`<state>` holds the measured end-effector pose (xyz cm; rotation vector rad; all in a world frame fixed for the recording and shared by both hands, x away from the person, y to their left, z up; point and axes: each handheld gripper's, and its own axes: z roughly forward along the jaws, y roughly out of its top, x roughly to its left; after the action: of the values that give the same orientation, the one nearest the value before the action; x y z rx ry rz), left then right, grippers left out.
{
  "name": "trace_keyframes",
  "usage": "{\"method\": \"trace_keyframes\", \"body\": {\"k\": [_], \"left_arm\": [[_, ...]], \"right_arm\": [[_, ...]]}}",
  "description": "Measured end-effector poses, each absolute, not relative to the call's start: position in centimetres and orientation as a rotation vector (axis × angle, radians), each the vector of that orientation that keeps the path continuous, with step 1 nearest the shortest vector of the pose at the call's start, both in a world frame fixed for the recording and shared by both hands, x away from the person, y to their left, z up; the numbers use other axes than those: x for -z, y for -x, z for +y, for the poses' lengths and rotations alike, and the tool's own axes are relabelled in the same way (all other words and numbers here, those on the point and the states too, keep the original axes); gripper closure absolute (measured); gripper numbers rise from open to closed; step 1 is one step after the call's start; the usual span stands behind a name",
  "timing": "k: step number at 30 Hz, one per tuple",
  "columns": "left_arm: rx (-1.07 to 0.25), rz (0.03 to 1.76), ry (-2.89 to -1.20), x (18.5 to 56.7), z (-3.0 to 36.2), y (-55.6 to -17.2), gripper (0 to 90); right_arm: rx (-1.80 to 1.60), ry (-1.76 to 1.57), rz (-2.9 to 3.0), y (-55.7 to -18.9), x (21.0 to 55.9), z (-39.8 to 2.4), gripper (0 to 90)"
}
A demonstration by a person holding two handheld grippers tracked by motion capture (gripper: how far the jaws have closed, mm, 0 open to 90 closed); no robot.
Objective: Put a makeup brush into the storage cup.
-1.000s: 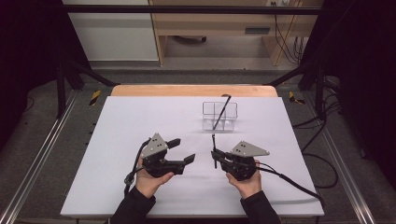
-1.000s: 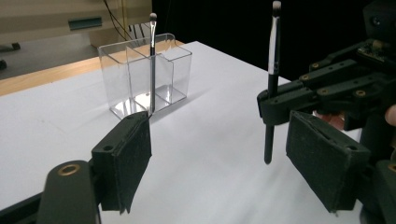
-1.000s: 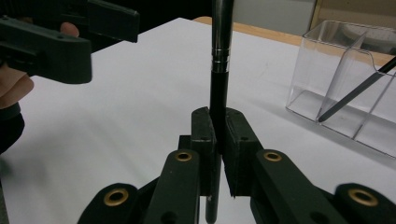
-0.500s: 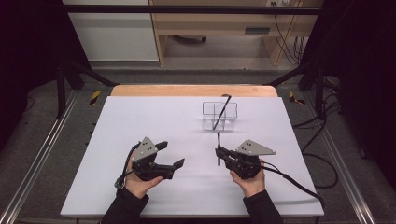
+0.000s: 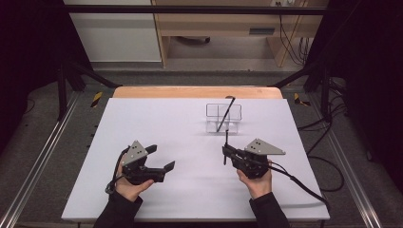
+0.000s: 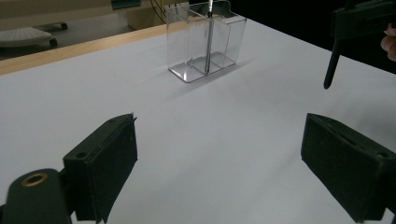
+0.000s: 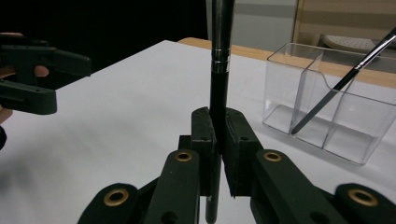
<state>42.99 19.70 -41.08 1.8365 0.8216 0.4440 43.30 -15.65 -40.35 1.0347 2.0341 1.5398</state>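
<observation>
While clamped upright between the closed jaws of the right gripper (image 5: pixel 225 153), black brush (image 7: pixel 219 56) stood over the white worktop (image 5: pixel 161 123), just short of the clear divided holder (image 5: pixel 223 117). Second brush (image 5: pixel 225 114) leaned inside that holder, tip down in a compartment. Left gripper (image 5: pixel 159 158) hung well apart to the left, jaws just opened wide with nothing between them, held in a hand (image 5: pixel 127 186) near the worktop's front edge.

A white-topped table (image 5: pixel 157 123) – wooden far edge – carries a clear divided holder (image 5: pixel 223 118) near its back.
</observation>
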Motion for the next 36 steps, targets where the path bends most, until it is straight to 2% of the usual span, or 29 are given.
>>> {"method": "trace_keyframes", "body": {"k": [16, 36], "left_arm": [[-0.465, 0.881, -1.832, 41.7, 21.9, -43.2, 9.1], [-0.49, 0.91, -1.835, 41.9, 22.7, -43.6, 8.7]], "right_arm": [[-1.562, -1.08, 1.936, -45.4, 38.5, -15.9, 83.9], [-1.578, -1.117, 1.829, -48.5, 36.2, -15.4, 84.0]]}}
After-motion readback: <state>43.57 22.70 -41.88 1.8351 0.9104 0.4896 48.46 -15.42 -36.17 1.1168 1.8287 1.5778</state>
